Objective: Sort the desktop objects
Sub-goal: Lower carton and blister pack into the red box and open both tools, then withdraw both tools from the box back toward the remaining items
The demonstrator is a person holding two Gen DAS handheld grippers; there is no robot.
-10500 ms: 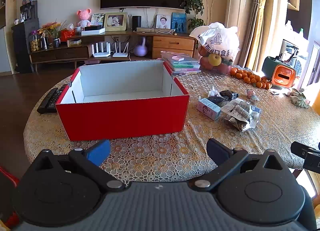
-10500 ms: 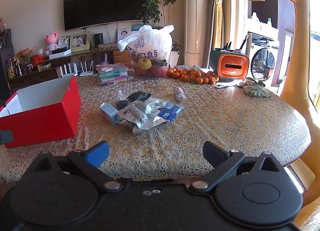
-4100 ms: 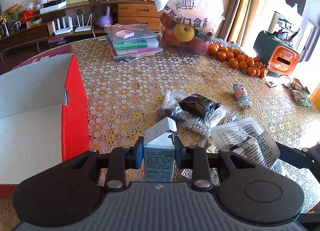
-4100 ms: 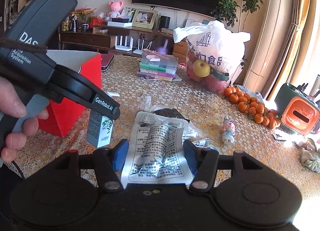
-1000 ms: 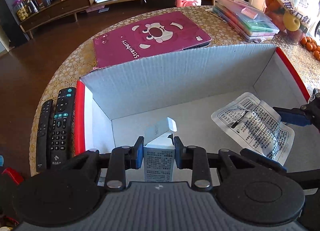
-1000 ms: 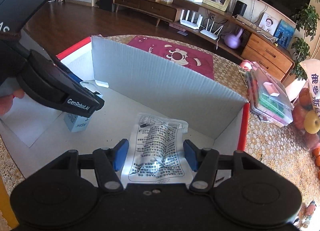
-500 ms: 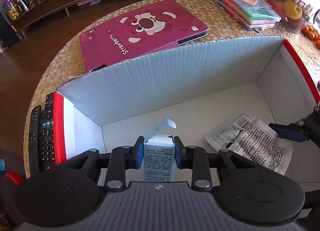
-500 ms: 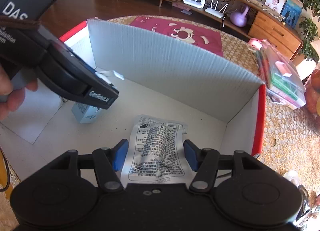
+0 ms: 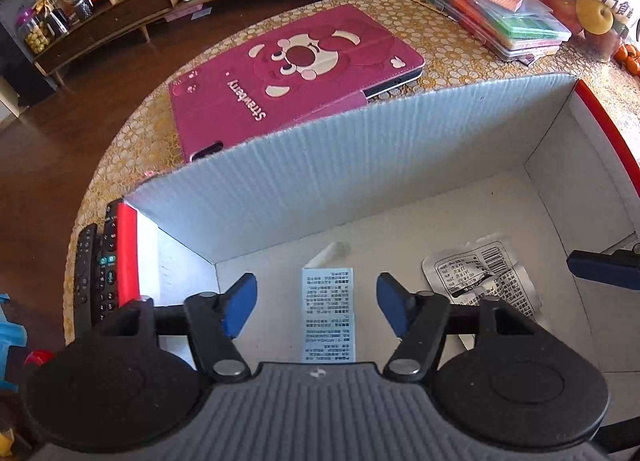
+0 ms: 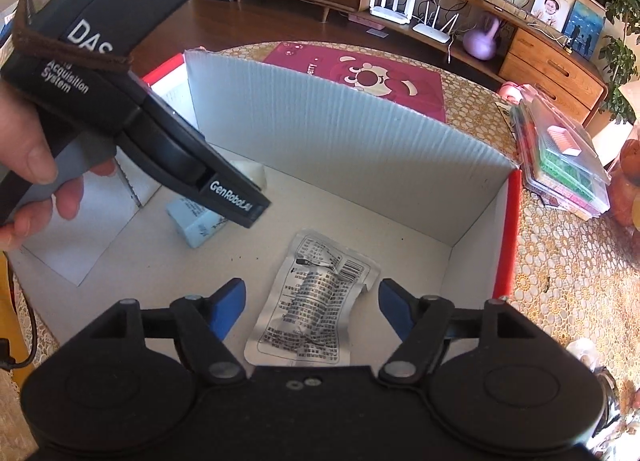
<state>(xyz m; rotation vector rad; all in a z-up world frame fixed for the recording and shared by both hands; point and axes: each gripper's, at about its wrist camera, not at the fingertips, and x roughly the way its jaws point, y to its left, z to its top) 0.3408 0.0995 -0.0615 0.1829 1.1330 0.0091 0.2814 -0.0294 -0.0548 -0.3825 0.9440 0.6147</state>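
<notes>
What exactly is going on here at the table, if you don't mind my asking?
A person is sorting table clutter into a red cardboard box with white inside walls using two handheld grippers. The left gripper hangs over a small pale-blue carton lying on the box floor, jaws open. The right gripper is open above a crinkled silver foil packet with black print. Neither item is held.

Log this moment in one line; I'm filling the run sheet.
left gripper: open | right gripper: open | small carton, foil packet: lying in red box
</notes>
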